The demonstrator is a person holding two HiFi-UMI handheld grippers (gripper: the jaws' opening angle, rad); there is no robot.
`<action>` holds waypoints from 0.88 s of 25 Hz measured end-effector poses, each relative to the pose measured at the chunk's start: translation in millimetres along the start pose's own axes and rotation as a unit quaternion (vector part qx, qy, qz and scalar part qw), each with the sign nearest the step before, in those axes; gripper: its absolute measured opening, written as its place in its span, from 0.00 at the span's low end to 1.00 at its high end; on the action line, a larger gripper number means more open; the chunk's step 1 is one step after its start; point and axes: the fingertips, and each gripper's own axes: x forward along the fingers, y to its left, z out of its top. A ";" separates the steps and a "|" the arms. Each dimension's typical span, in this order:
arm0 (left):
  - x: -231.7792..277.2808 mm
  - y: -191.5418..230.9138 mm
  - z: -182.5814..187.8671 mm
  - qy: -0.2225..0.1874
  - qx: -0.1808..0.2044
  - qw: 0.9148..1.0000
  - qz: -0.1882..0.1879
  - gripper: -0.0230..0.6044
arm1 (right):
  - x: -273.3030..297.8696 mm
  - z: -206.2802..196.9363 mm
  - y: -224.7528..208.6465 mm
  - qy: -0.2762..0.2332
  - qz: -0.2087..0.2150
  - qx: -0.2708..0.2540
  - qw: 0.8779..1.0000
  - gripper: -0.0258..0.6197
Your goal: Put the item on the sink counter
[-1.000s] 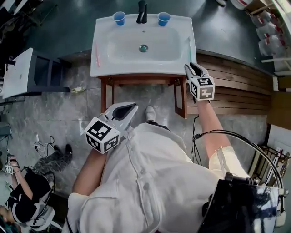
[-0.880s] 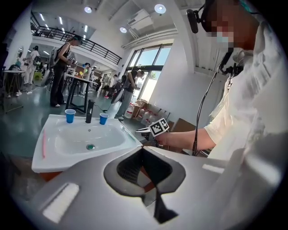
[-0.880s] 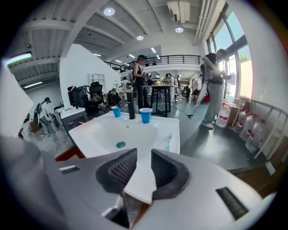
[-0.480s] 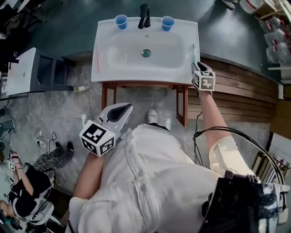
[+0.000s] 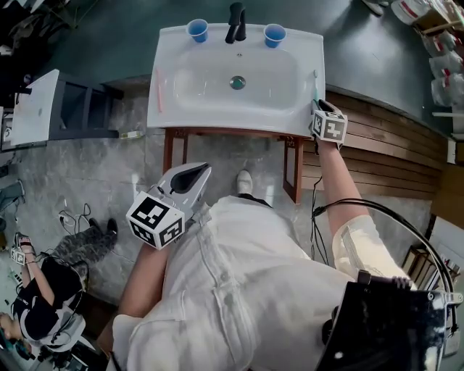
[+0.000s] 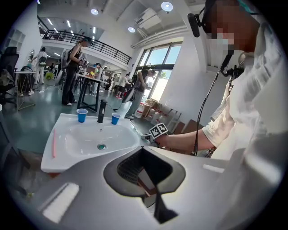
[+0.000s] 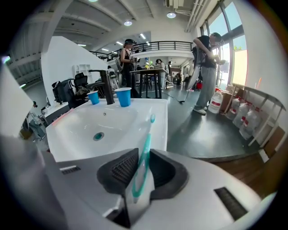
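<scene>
Teal toothbrush [image 7: 145, 157] pinched by the handle between the pads of the right tool [image 7: 144, 149], jaws just closing in on it, only slightly apart and snug against the handle. Plain only in the right gripper view: brush pointing away from the tool, head out over the right rim of the white sink tabletop [image 7: 163, 108]. In the head view, merely a thin green sliver ahead of the tool at the tabletop's right front corner, jaws tucked under the marker cube [image 5: 328, 128]. In the left gripper view, just that cube and the person's arm [image 6: 189, 141] at the sink's right edge, brush too small to pick out. Left tool [image 6: 142, 147] closed tip to tip on nothing, held low in front of the person, well apart from the sink. At the back rim, a blue cup [image 5: 197, 30] left of the black tap [image 5: 236, 22] and a second blue cup [image 5: 275, 34] right of it; along the left rim, a thin pink stick [image 5: 159, 90]. Handle's rear end lost in the tool's throat; contact between brush head and rim impossible to judge.
</scene>
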 end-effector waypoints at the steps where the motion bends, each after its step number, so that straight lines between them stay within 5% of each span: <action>1: -0.7 0.0 -0.8 0.000 -0.001 1.000 0.001 0.04 | -0.1 -0.4 -0.3 -0.001 -0.001 0.005 1.000 0.15; 22: -62.7 -6.6 -35.6 -0.027 -0.007 1.000 -0.010 0.04 | -50.3 -7.9 36.5 -0.009 -0.014 0.015 1.000 0.12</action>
